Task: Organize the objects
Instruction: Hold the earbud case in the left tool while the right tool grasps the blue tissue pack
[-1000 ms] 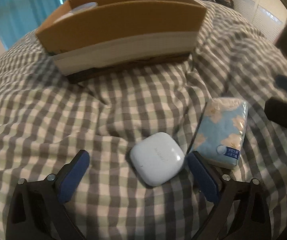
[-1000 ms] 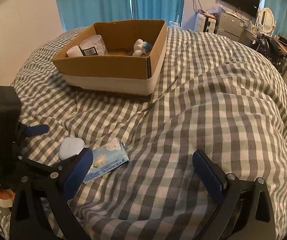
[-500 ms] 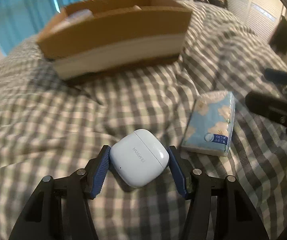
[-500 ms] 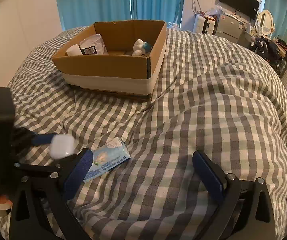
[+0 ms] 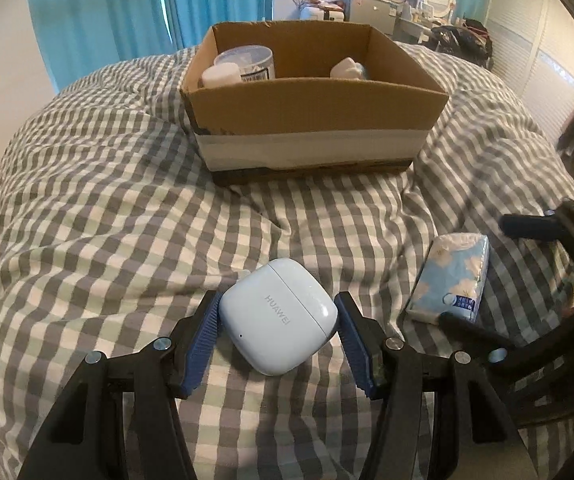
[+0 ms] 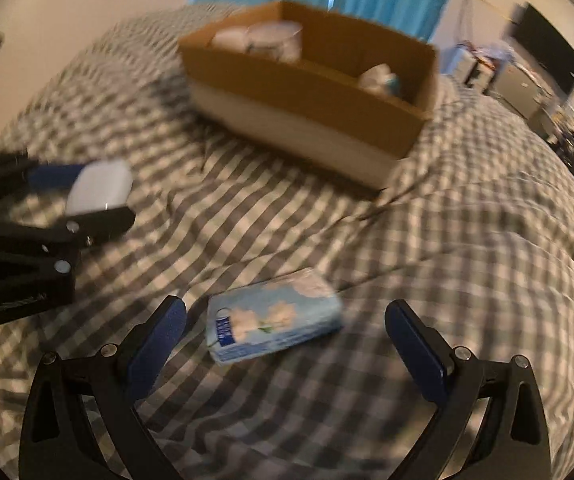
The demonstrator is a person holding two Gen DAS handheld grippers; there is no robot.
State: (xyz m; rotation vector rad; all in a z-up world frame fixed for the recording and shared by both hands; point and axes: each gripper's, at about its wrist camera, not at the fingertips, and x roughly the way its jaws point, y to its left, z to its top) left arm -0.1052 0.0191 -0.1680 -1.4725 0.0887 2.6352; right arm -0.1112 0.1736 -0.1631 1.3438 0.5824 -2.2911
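Note:
My left gripper is shut on a white earbud case and holds it above the checked bedspread; the case also shows in the right wrist view. A blue flowered tissue pack lies on the bed, just ahead of my open right gripper and between its fingers; it also shows at the right of the left wrist view. An open cardboard box stands farther back on the bed, and shows too in the right wrist view.
The box holds a clear round tub, a small white jar and a white-and-blue item. The grey checked bedspread is soft and creased. Blue curtains and furniture stand behind the bed.
My left gripper closed on the earbud case and lifted it off the bed. My right gripper moved left and down to the tissue pack, which now lies between its open fingers.

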